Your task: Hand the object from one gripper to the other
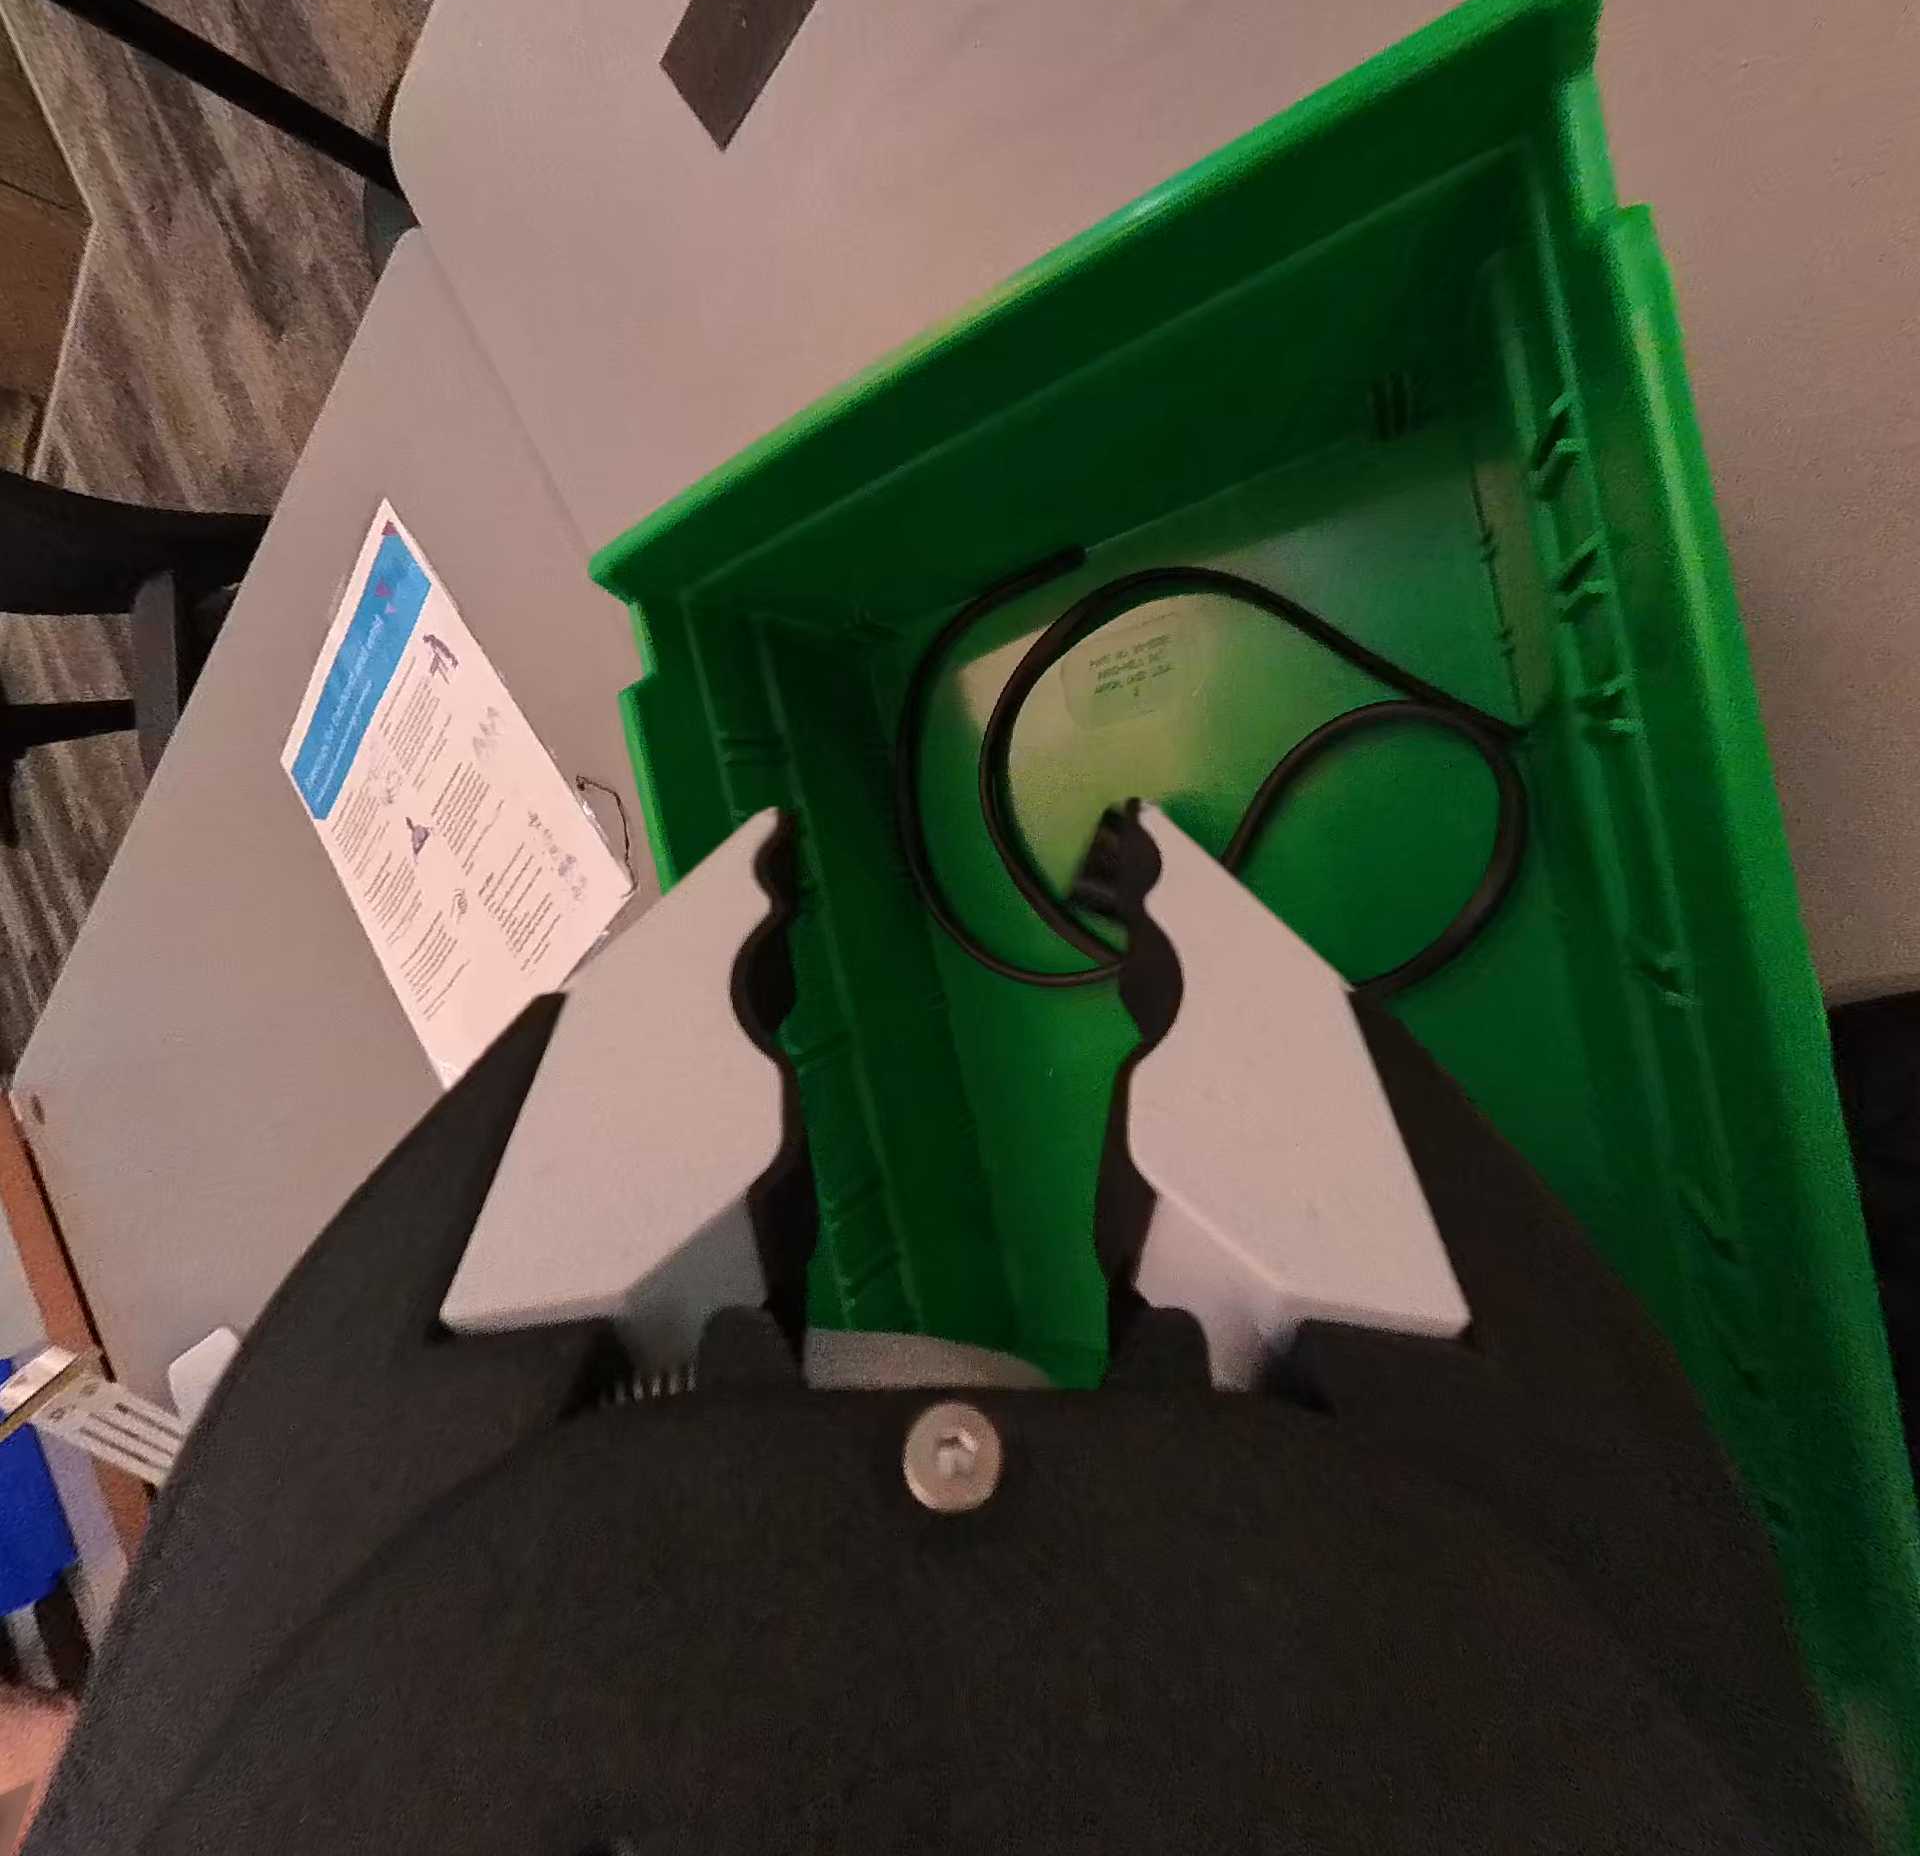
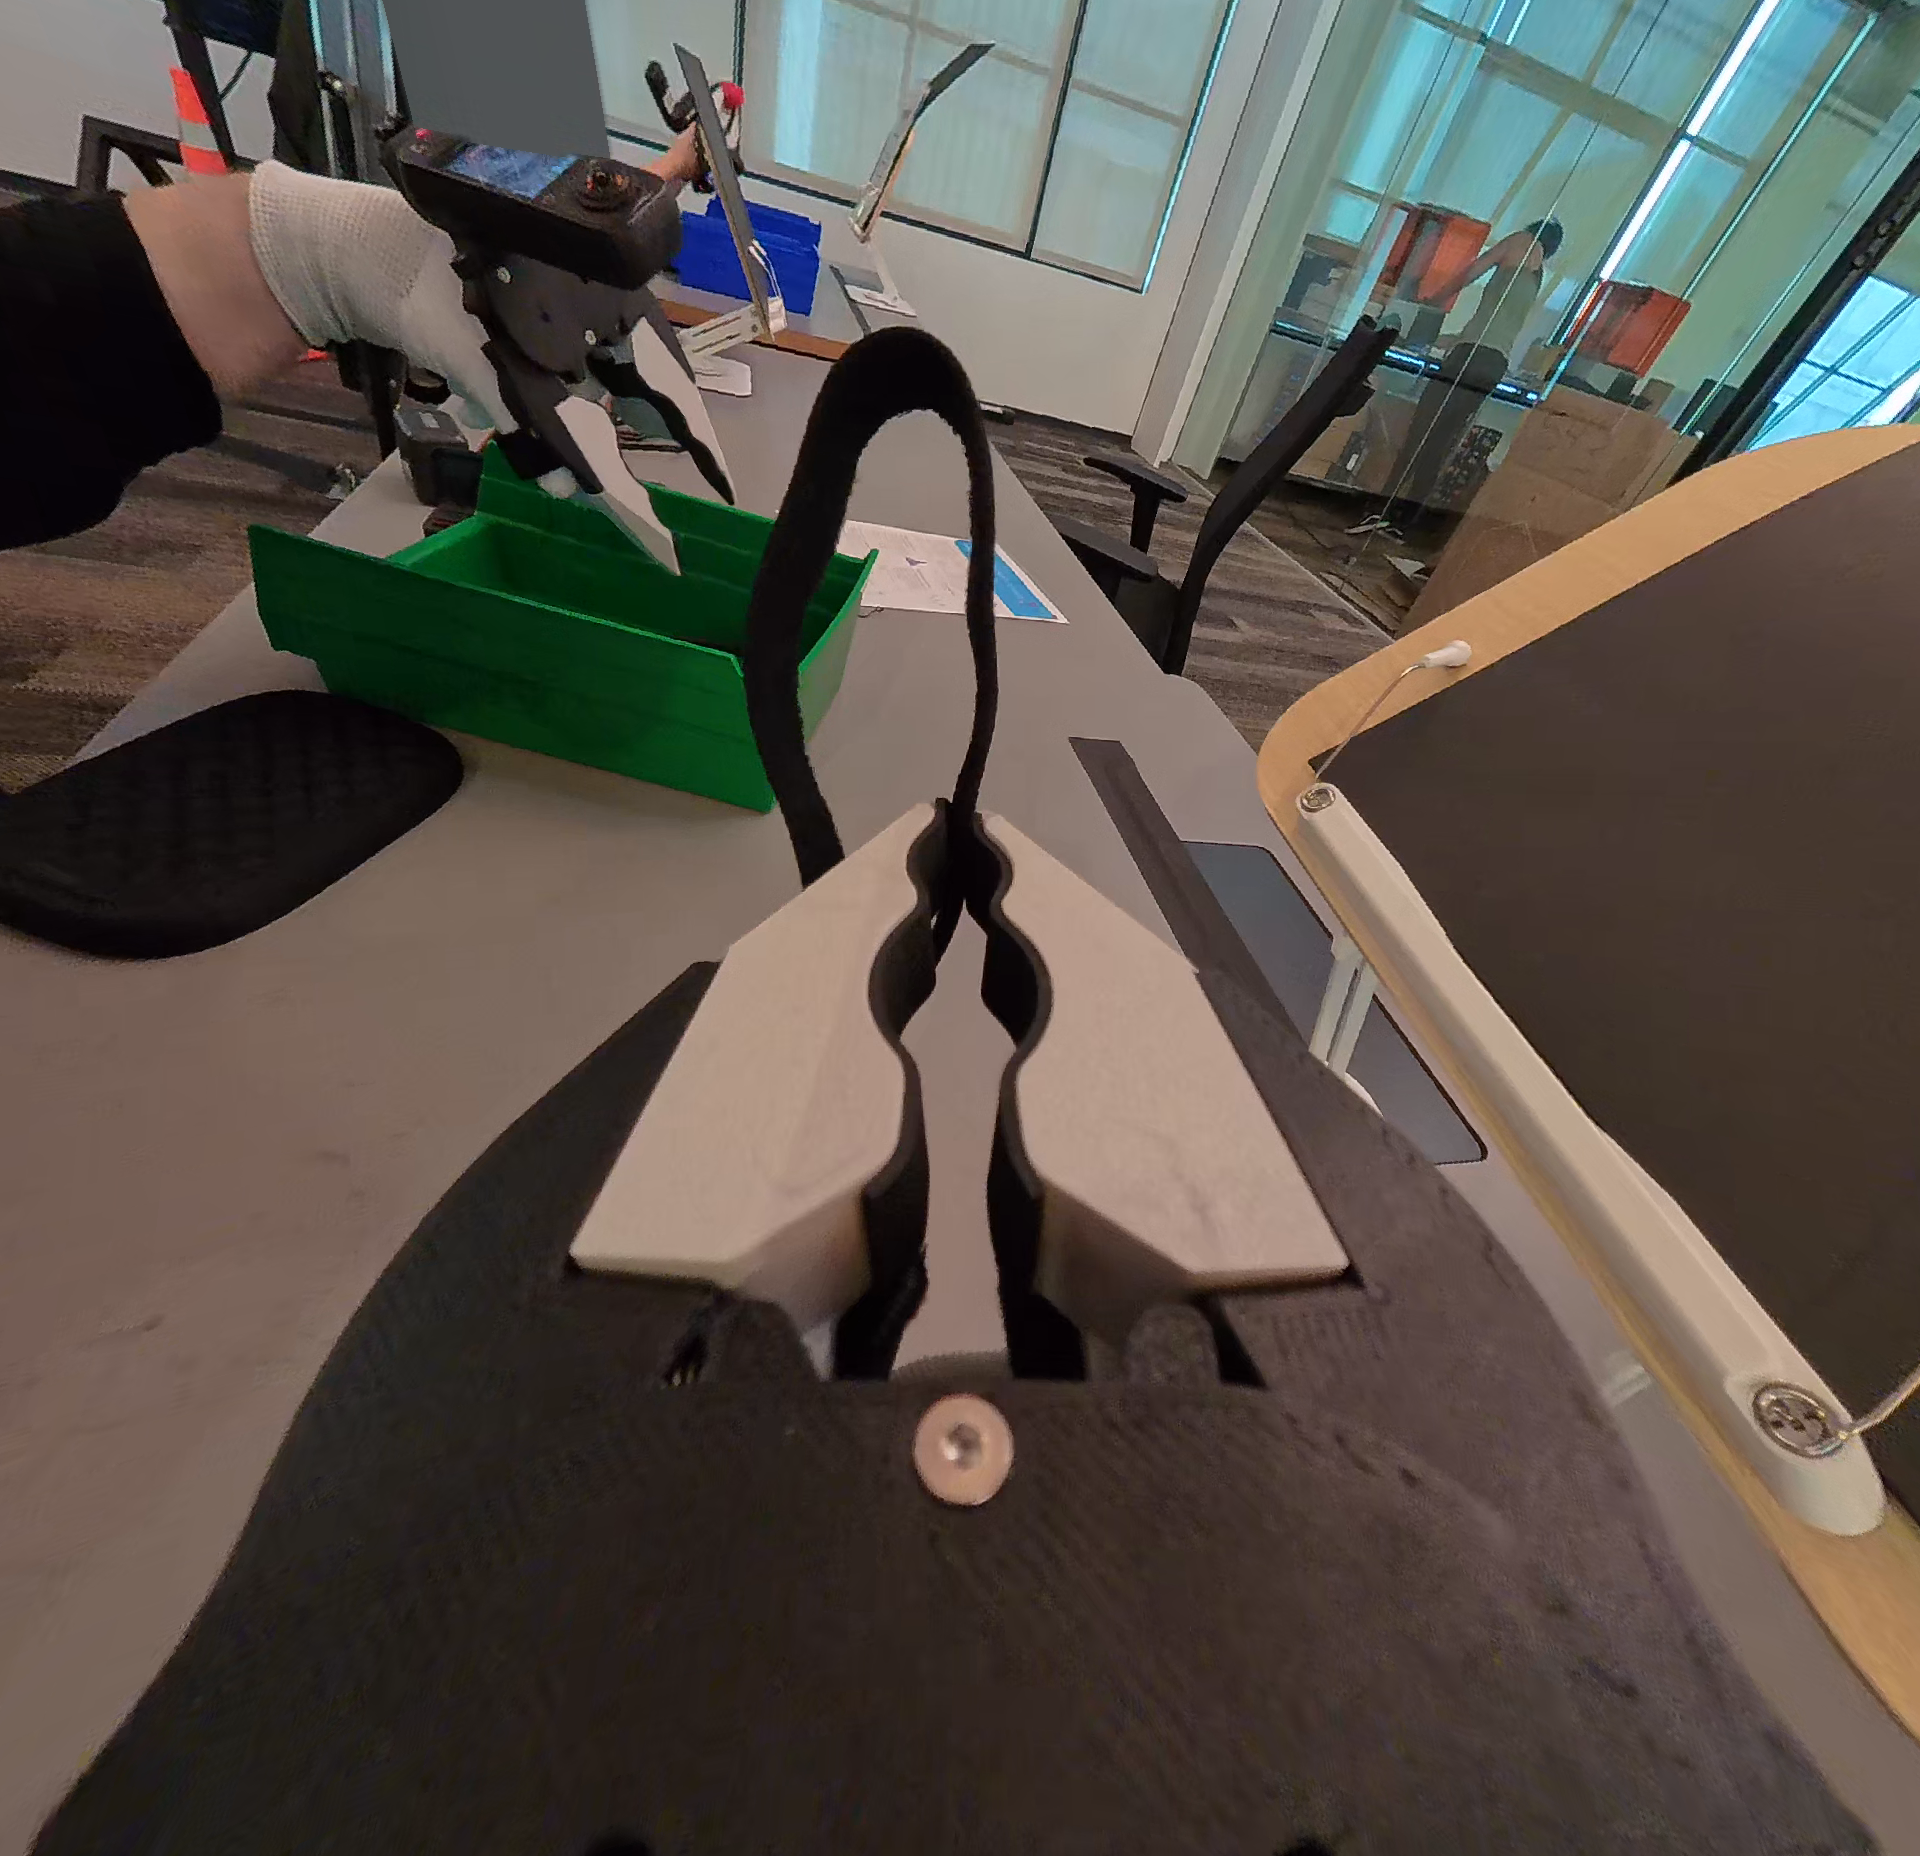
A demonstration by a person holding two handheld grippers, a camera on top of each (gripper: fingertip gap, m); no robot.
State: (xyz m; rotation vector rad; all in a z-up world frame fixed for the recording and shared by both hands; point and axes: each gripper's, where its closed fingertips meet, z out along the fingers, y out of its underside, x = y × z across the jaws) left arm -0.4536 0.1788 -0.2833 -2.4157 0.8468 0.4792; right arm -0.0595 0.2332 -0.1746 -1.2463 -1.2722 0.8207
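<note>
I am pinching the black strap [image 2: 831, 580] in the right gripper [image 2: 961, 819], its loop arching up at frame centre. My left gripper [image 2: 665, 518], jaws spread wide and empty, is dipping into the green bin [image 2: 540, 663] at upper left, well apart from the strap.

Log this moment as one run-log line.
left gripper: open, over green bin | right gripper: shut on black strap | handover: pending
</note>
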